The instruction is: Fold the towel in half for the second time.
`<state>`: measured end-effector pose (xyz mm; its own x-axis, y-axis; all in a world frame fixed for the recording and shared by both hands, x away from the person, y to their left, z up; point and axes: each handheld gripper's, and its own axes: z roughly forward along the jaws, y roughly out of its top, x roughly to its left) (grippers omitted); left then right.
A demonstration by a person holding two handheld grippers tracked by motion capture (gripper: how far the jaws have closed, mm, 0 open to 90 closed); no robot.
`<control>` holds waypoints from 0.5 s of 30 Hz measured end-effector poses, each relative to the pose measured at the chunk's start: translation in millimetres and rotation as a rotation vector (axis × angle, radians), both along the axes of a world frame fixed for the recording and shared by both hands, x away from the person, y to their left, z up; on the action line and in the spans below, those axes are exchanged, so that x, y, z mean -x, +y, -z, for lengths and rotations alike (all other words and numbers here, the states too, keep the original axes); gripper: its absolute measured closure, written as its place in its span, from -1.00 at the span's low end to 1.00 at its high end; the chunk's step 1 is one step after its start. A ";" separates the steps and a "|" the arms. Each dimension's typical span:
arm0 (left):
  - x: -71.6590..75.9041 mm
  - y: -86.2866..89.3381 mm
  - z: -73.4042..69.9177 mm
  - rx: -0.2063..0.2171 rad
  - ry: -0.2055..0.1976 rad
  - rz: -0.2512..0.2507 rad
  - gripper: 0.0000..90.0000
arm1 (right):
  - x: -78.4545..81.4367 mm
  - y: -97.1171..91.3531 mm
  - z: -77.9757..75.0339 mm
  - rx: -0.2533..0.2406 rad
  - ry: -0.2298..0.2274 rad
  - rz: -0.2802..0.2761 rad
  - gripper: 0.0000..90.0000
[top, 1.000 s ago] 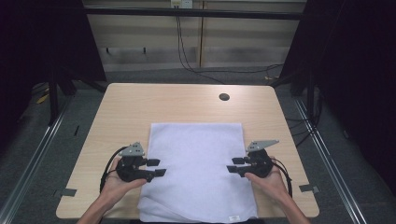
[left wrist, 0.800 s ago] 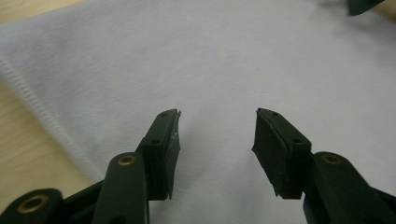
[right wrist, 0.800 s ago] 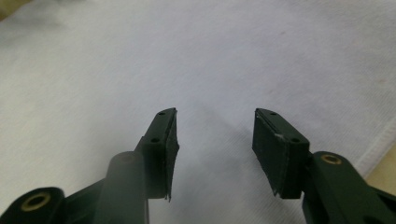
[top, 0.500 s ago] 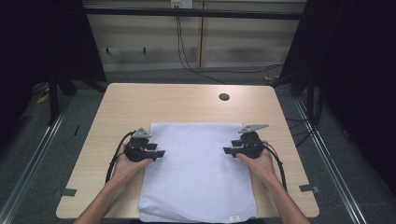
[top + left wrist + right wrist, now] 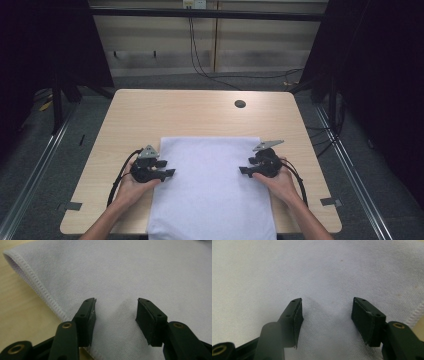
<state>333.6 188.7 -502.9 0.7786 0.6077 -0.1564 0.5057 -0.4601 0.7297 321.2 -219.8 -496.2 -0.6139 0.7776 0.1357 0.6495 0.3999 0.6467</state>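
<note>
A: At left, my left hand-held gripper (image 5: pixel 169 173) sits released, jaws apart over the cloth (image 5: pixel 210 185) edge on the desk (image 5: pixel 200 115).

B: At right, my right hand-held gripper (image 5: pixel 244 170) has just been opening; nothing pinched. Likely step: regrasp. Next: close on both side edges.

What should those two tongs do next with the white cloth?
Probably close both on the cloth. The left tongs and the right tongs, whose jaws have just been opening, stand open over its side edges, a small raised fold of cloth between each pair, nothing pinched yet.
</note>
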 end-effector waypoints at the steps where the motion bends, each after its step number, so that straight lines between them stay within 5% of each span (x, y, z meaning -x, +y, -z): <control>1: 4.0 1.9 0.4 0.007 -0.001 0.005 0.11 | 4.1 -0.9 -0.4 -0.011 0.010 0.006 -0.06; 10: 36.2 2.5 -2.6 -0.025 -0.004 0.043 0.09 | 38.3 -2.4 -0.6 -0.029 0.012 -0.045 -0.07; 15: 49.5 5.9 -4.8 -0.008 0.040 0.049 0.09 | 53.1 -4.3 -2.1 -0.049 0.037 -0.055 -0.07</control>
